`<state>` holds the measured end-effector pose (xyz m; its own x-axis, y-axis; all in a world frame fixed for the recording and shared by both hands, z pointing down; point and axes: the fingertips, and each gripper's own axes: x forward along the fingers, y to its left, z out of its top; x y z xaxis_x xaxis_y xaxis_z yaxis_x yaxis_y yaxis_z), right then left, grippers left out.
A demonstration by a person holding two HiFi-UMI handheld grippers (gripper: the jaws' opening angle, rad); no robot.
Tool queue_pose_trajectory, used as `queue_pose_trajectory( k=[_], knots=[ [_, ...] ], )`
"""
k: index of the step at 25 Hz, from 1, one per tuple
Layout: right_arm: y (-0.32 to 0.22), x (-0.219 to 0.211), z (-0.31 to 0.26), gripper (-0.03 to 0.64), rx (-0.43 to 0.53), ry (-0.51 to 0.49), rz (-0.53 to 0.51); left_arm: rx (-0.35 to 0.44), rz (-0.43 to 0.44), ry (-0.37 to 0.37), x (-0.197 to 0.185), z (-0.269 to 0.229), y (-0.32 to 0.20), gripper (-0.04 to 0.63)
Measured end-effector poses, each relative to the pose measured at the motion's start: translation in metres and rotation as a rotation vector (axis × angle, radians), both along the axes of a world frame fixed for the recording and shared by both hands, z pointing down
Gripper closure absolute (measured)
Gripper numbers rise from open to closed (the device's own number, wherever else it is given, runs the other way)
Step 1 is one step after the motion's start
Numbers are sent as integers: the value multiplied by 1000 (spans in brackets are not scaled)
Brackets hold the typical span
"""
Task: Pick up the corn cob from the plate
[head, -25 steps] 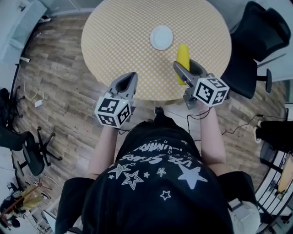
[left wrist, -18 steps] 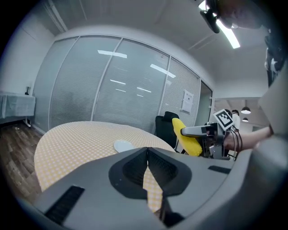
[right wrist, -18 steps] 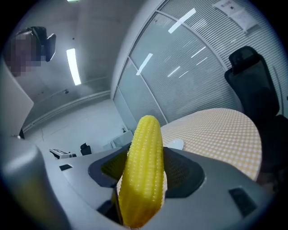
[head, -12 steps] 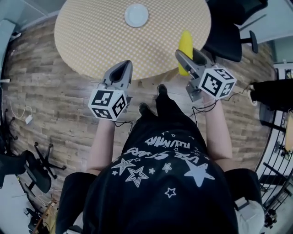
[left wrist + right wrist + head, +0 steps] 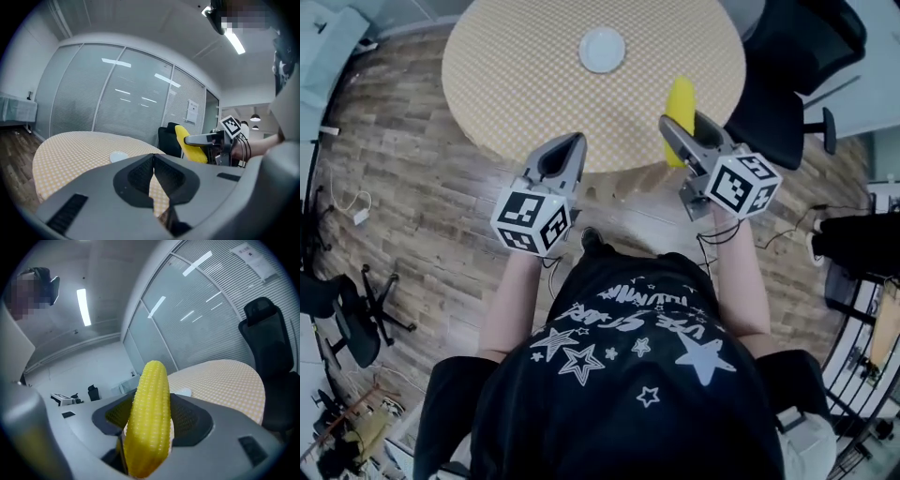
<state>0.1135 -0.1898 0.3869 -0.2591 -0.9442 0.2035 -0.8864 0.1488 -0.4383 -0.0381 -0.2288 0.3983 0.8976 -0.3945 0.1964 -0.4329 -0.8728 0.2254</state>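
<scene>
So the right gripper (image 5: pixel 684 141) has the corn cob (image 5: pixel 149 423) pinched between its fingers (image 5: pixel 192 420). The cob stands between the two pads and pokes well out past the tips, which the right gripper view shows super clearly. The left gripper (image 5: pixel 567 150) is empty, its fingers (image 5: pixel 136 178) pressed together with nothing between them, and it hangs off to the side of the right one, well apart from it.

Just past the fingertips of both is the near edge of the round checkered table (image 5: pixel 516 84). The cob hangs in the air over that edge and isn't touching the surface. Further out from the right fingers, ahead and a bit to their left, sits the small white plate (image 5: pixel 602 50), which looks bare. A black office chair (image 5: pixel 797 66) stands beyond the table on the right gripper's side.

Judging by all that, the pick-up looks basically done, since the cob is off the plate and up in the grip. What's left is mostly holding it steady. The cob is round and bumpy and a lot of it sticks out, so a loose squeeze could let it twist or slide.
</scene>
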Motion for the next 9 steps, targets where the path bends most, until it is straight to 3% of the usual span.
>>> queue_pose_trajectory(
  k=[9],
  knots=[
    [52, 28, -25, 359, 60, -14, -124, 50, -158, 18, 20, -34, 64, 586]
  ],
)
